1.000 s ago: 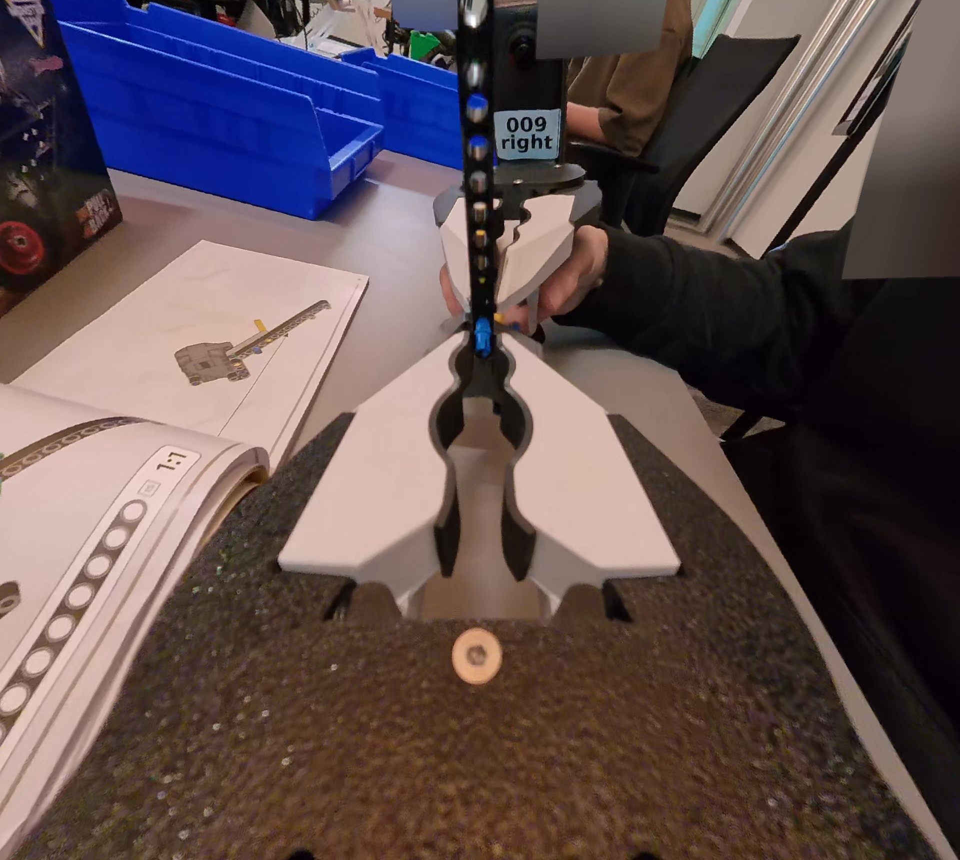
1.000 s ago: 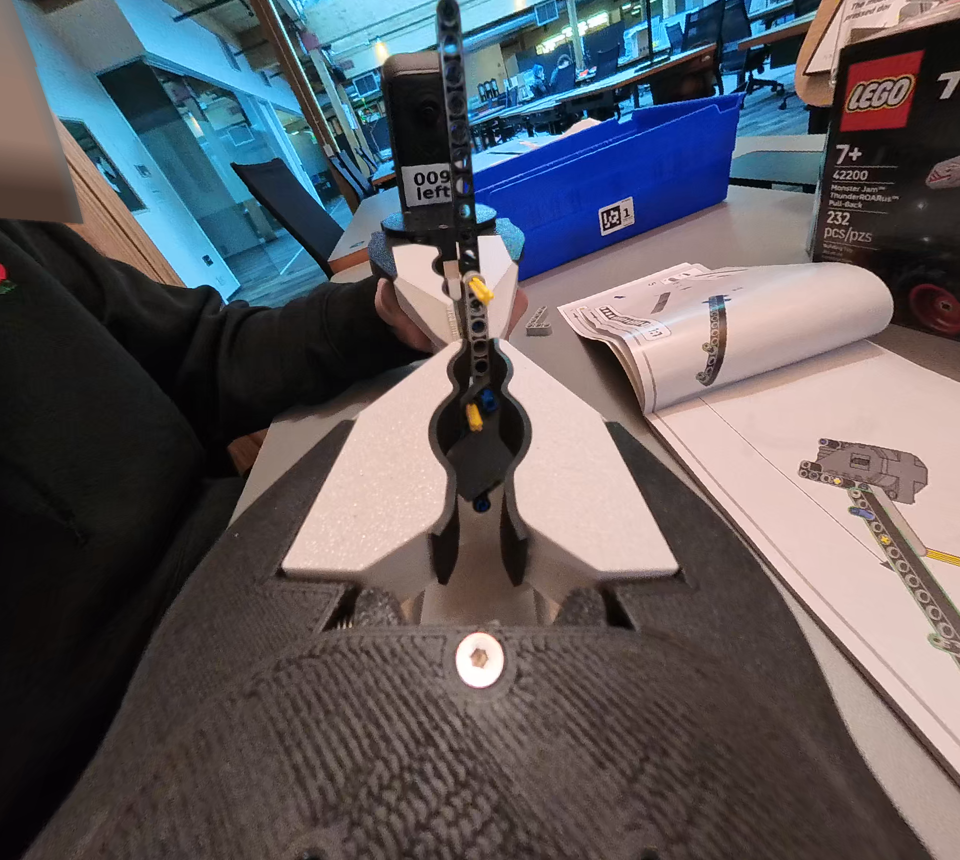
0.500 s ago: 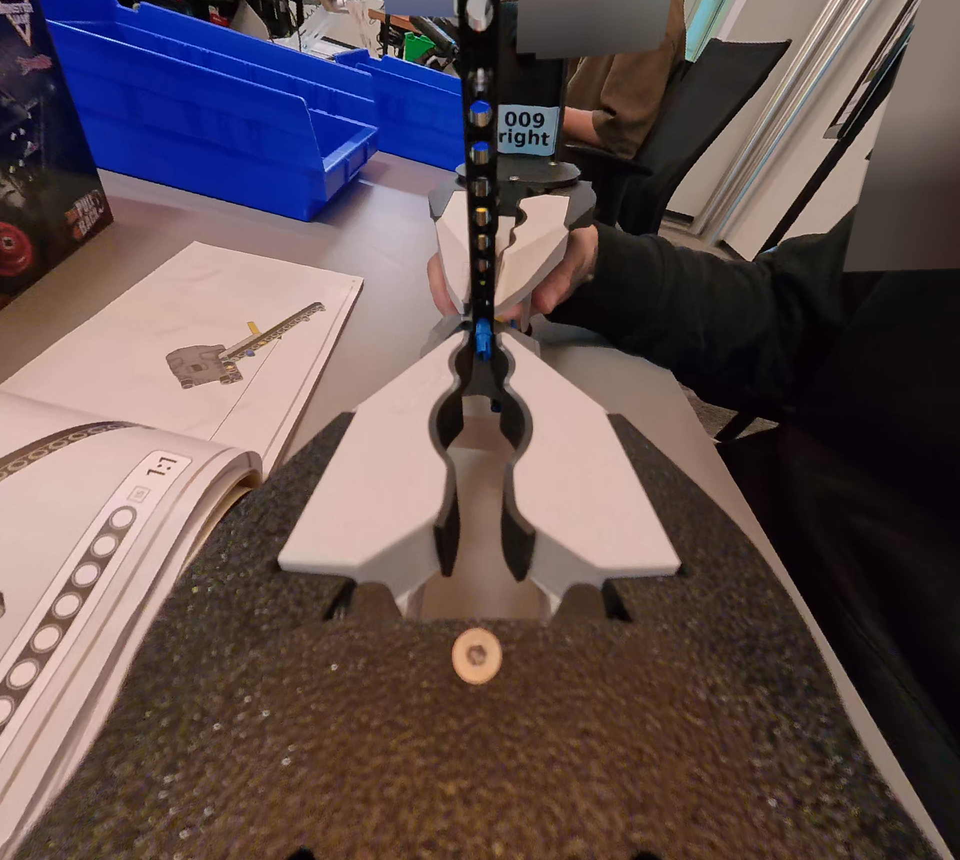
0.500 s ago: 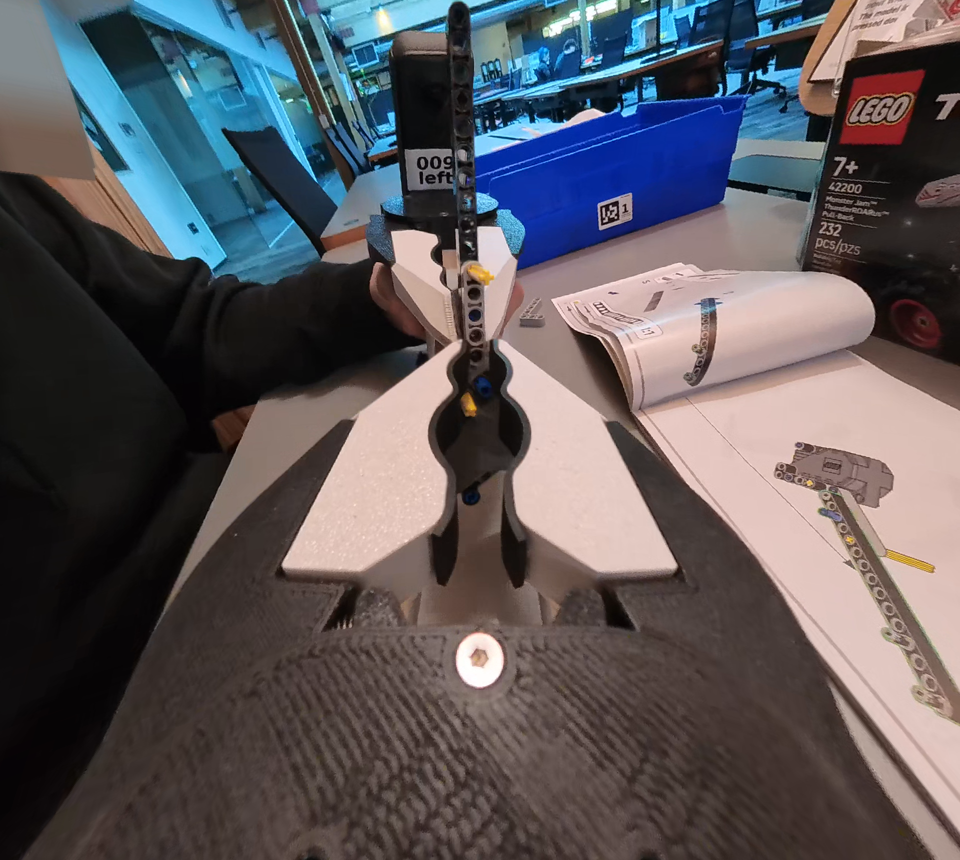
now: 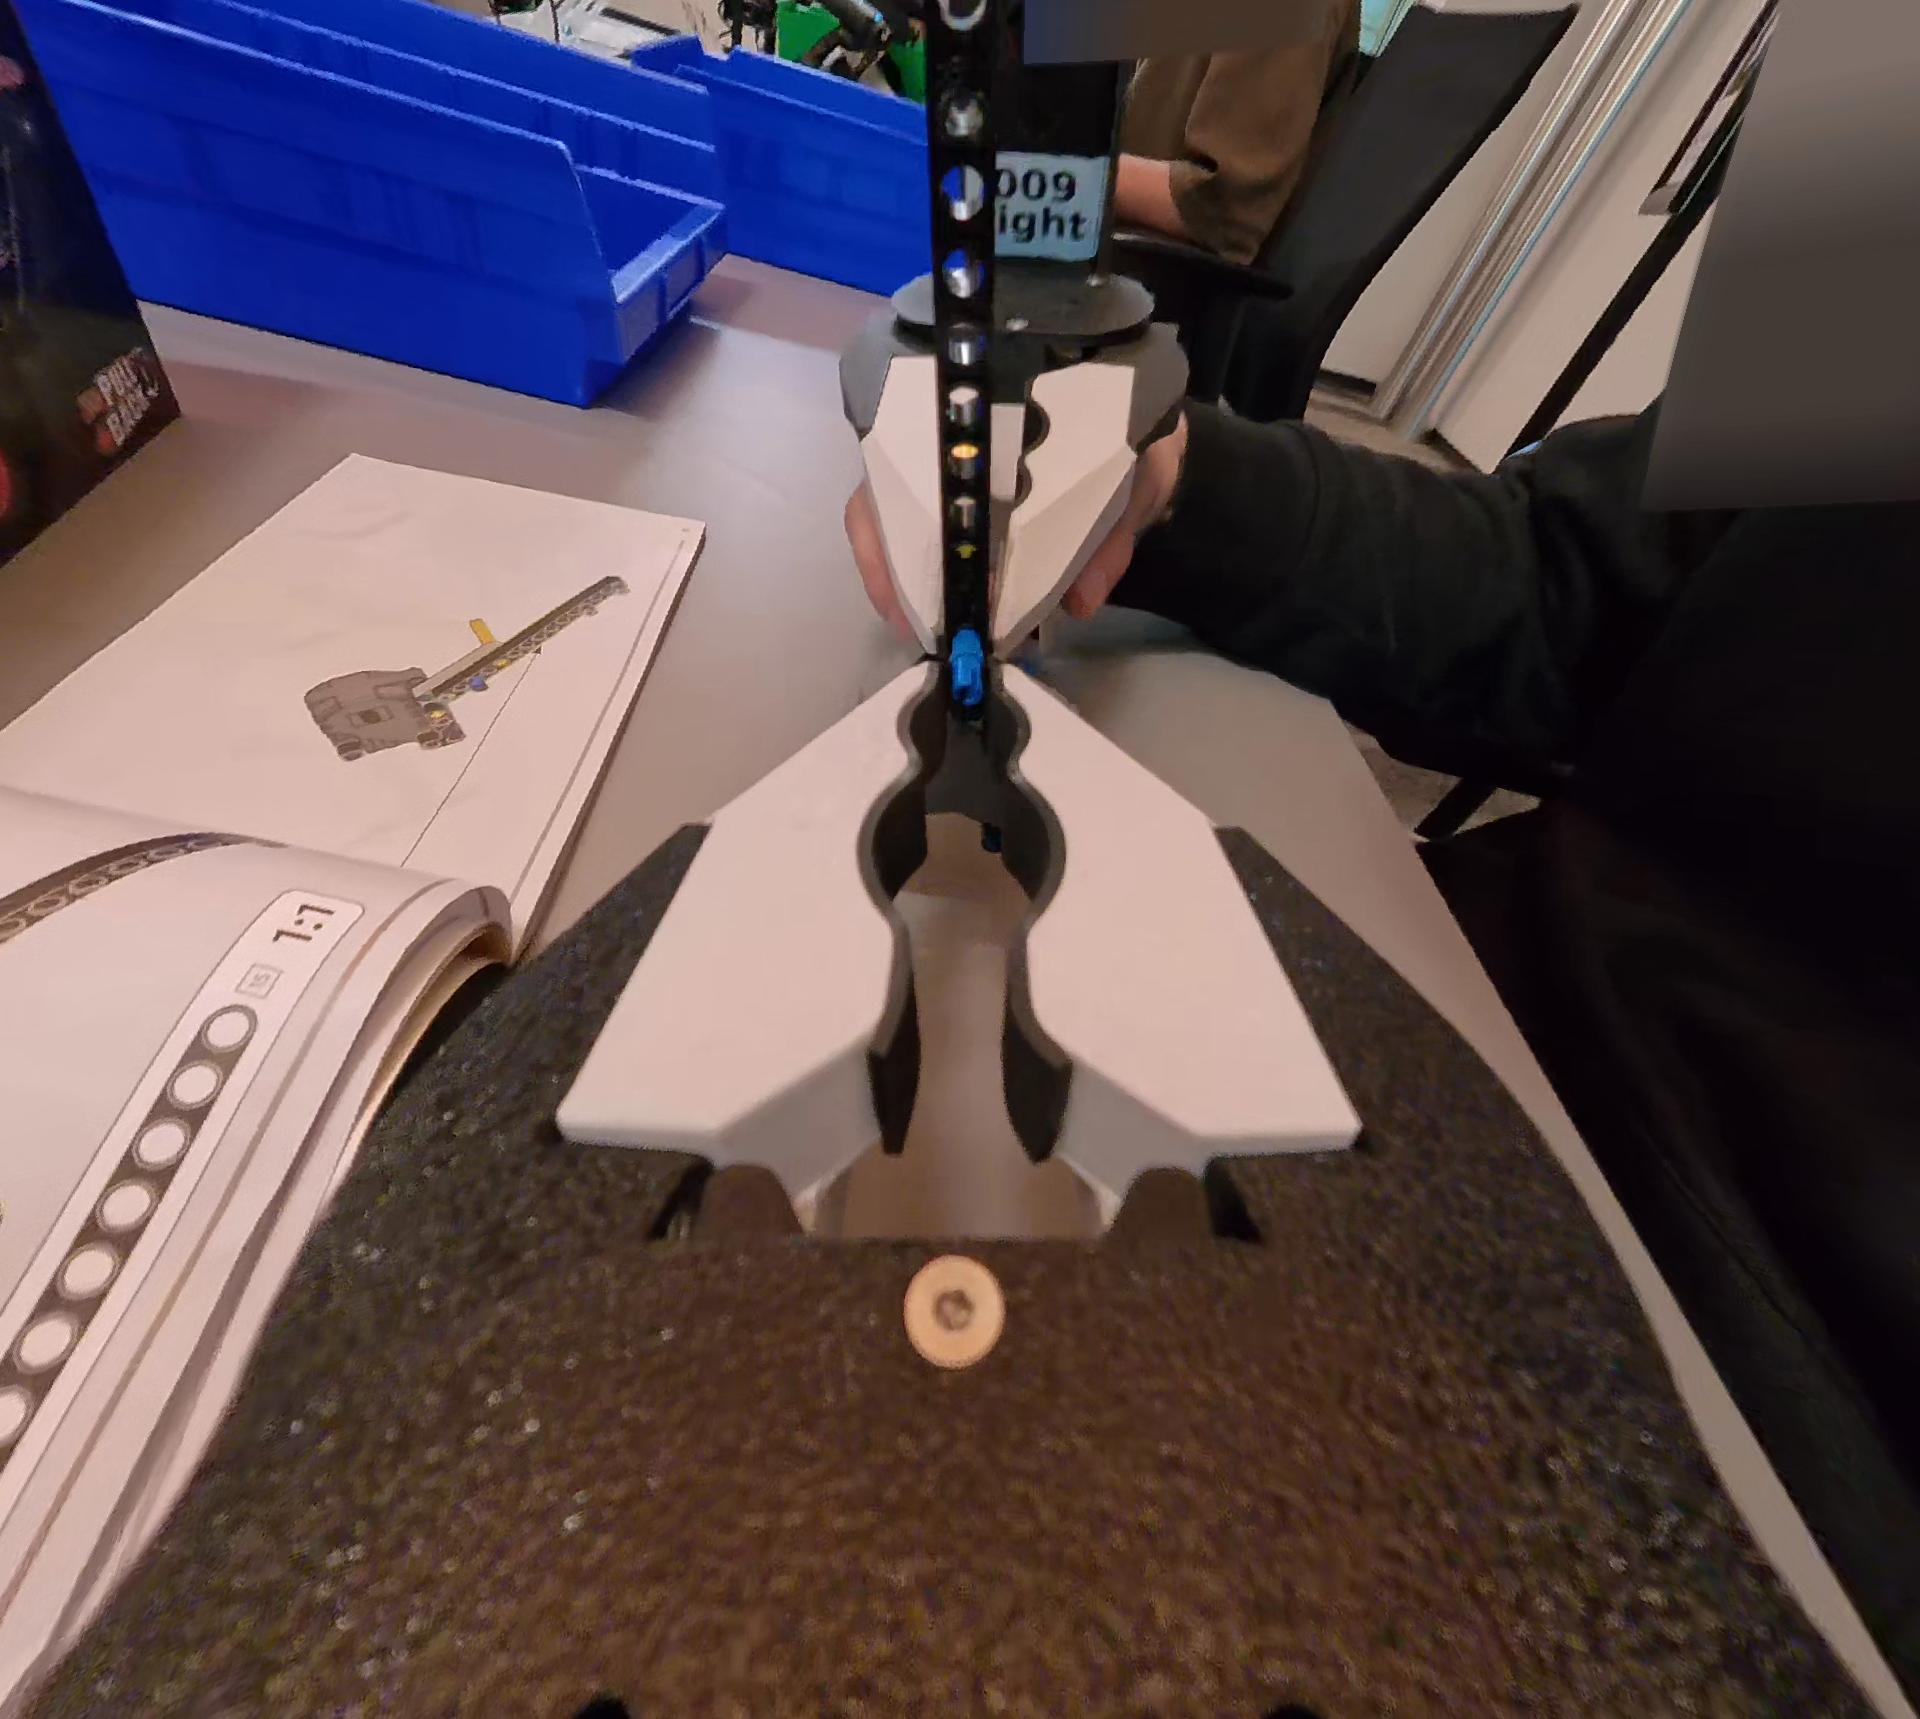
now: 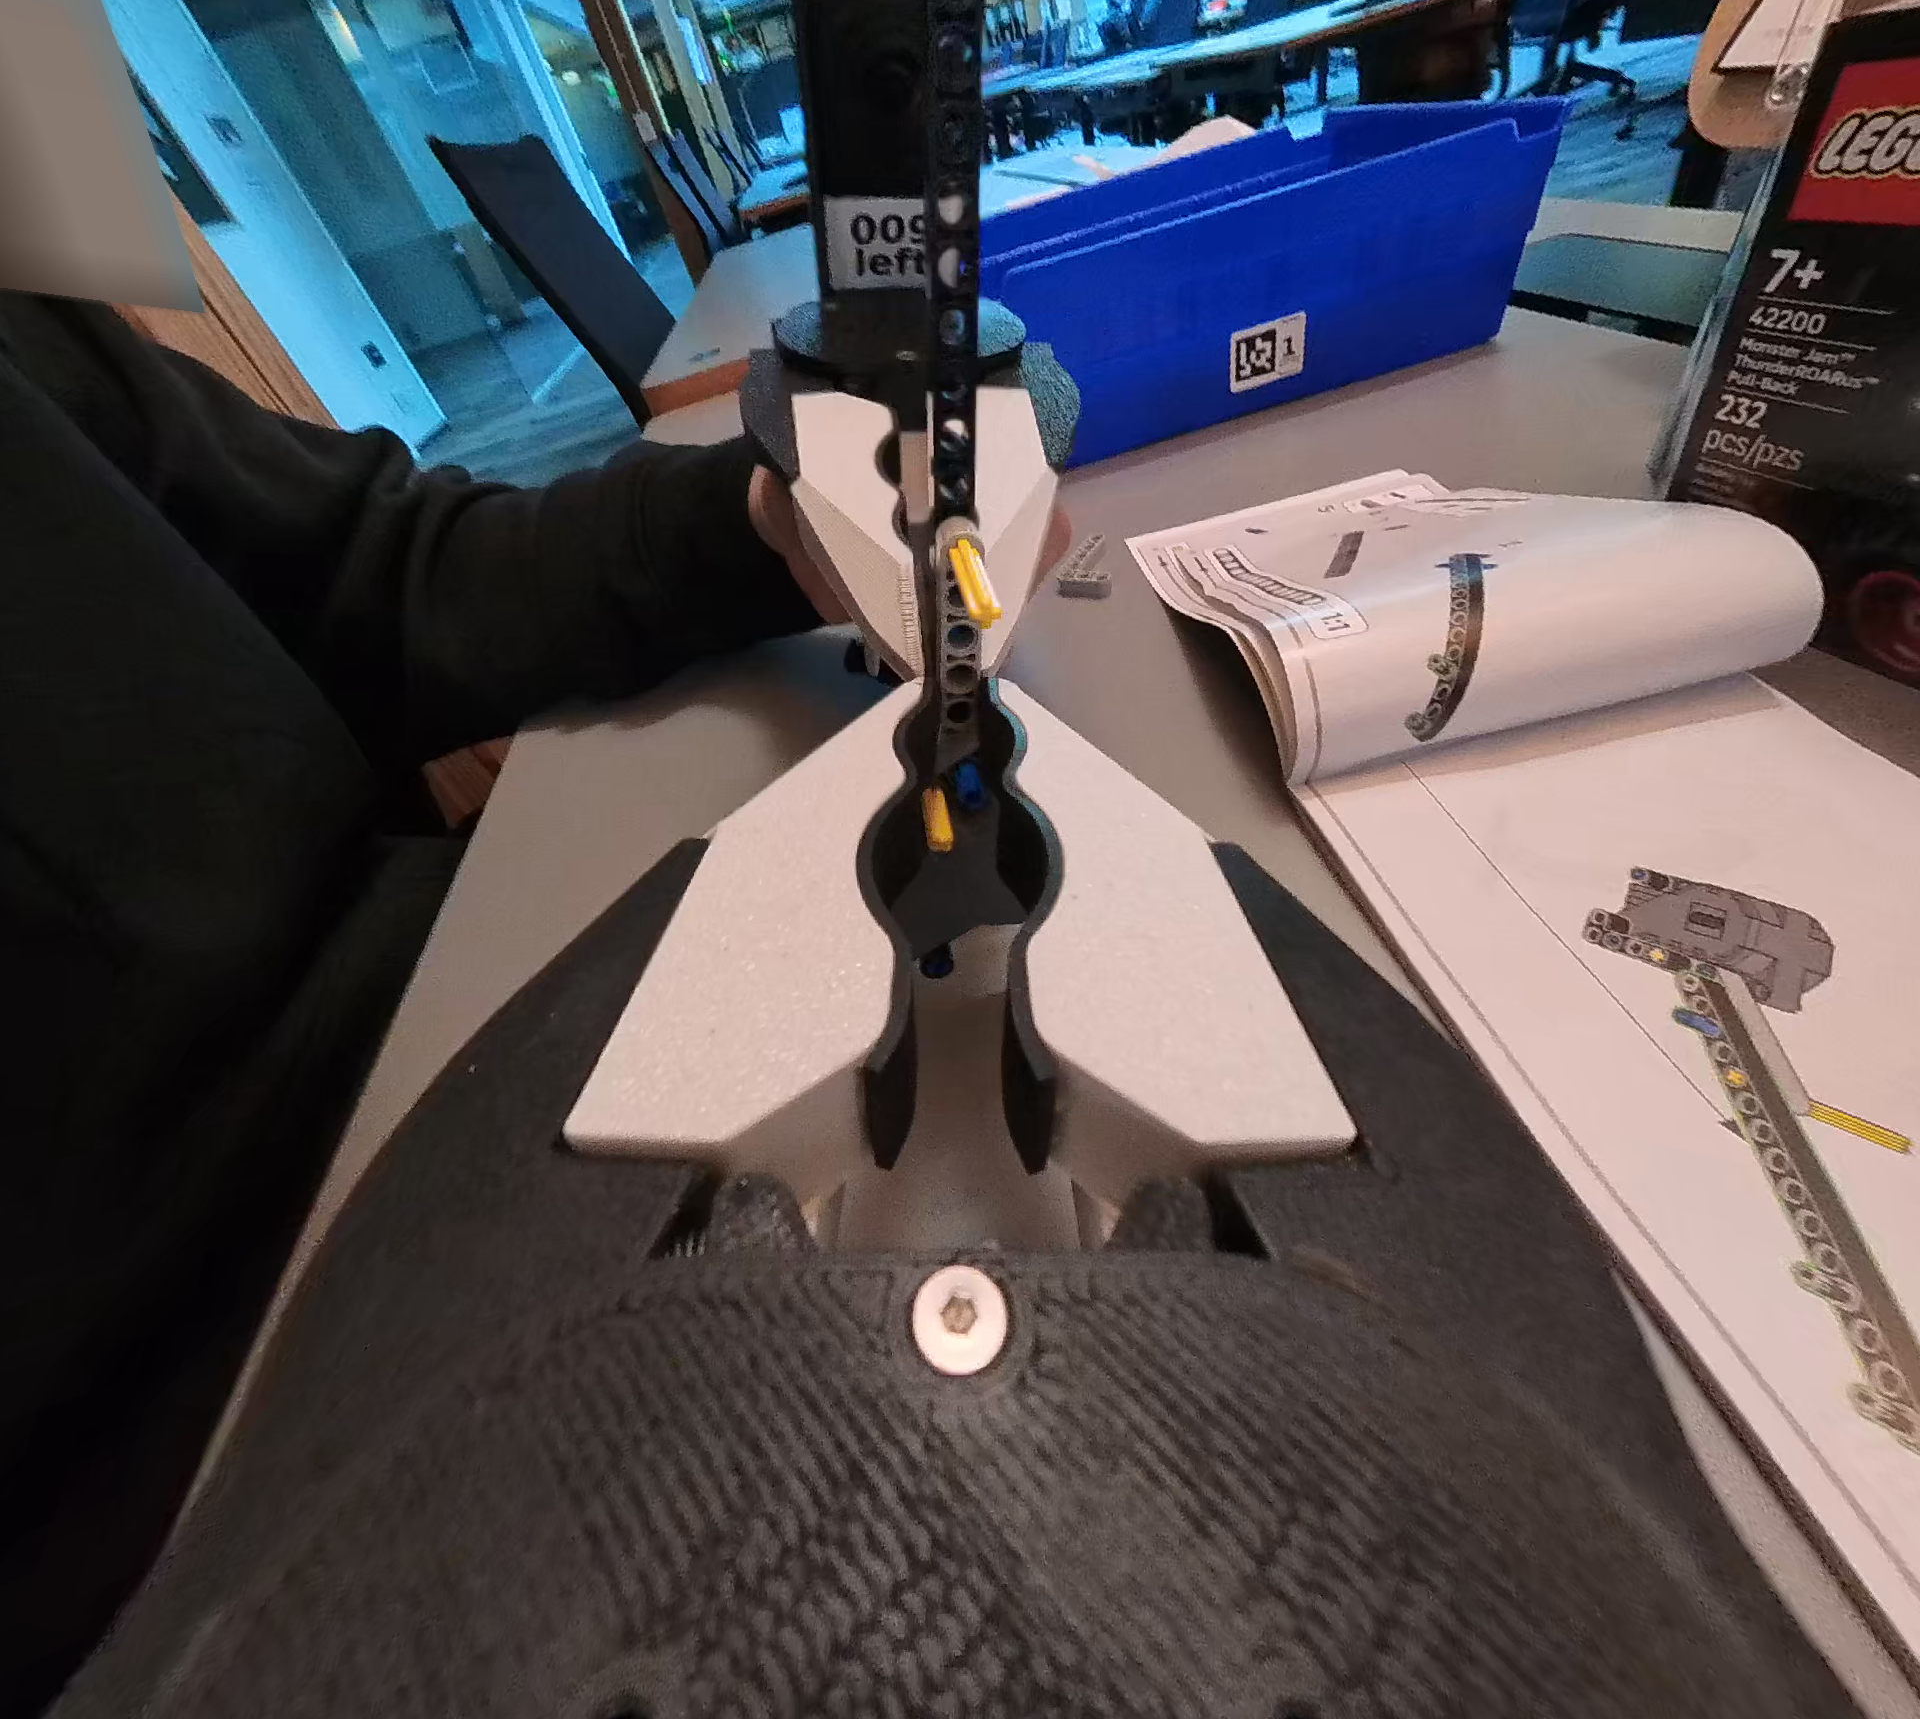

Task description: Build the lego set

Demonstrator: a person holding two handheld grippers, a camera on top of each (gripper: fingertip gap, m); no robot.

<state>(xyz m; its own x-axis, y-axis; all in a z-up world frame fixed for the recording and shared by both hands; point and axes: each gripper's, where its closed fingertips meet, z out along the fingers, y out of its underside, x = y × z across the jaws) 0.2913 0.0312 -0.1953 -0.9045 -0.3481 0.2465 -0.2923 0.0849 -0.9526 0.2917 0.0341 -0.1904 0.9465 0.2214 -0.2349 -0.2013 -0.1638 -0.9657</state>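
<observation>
A long black holed beam [image 5: 961, 142] stands upright between my two grippers, which face each other tip to tip. My left gripper [image 5: 961, 693] is shut on its lower end, where a blue pin [image 5: 965, 670] sticks out. My right gripper [image 6: 956, 698] is shut on the same assembly; between its fingers I see a black piece with a yellow pin [image 6: 937, 817] and blue pins. In the right wrist view the beam [image 6: 953, 111] carries a grey beam section with a yellow axle [image 6: 975, 580]. The right gripper [image 5: 961, 630] shows opposite in the left wrist view, the left gripper [image 6: 930, 667] opposite in the right wrist view.
An open instruction booklet [image 5: 364, 630] [image 6: 1558, 838] lies on the grey table [image 5: 727, 443]. Blue bins [image 5: 364, 163] [image 6: 1247, 267] stand behind it and the set's box [image 6: 1818, 267] at the side. A small grey piece [image 6: 1081, 566] lies near the booklet. A person's dark sleeves [image 5: 1403, 578] reach in. My left and right fingertips are right by each other.
Both grippers stay shut on the upright beam assembly. The pair has shifted only slightly and the views have turned a little.
</observation>
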